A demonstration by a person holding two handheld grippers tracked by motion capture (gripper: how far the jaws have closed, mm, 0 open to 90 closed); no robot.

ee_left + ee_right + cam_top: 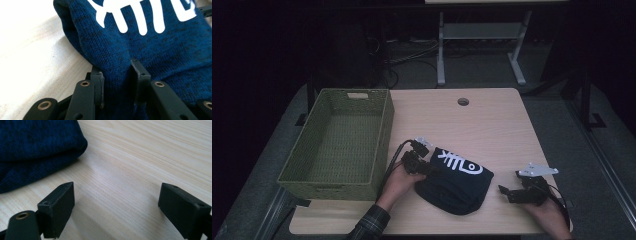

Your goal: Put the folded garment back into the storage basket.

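A dark blue knit hat with a white fish-bone print lies crumpled on the wooden table, near its front edge. My left gripper is at the hat's left edge; in the left gripper view the jaws pinch a fold of the blue knit, so this gripper is shut on the fabric. My right gripper rests low over the table just right of the hat, apart from it. Its jaws stand wide open with bare wood between them, and the hat's edge lies ahead to the left.
A green woven basket stands on the table's left side, close to my left hand. A round cable hole sits near the table's far edge. Beyond the table, a desk frame and cables lie on the dark floor.
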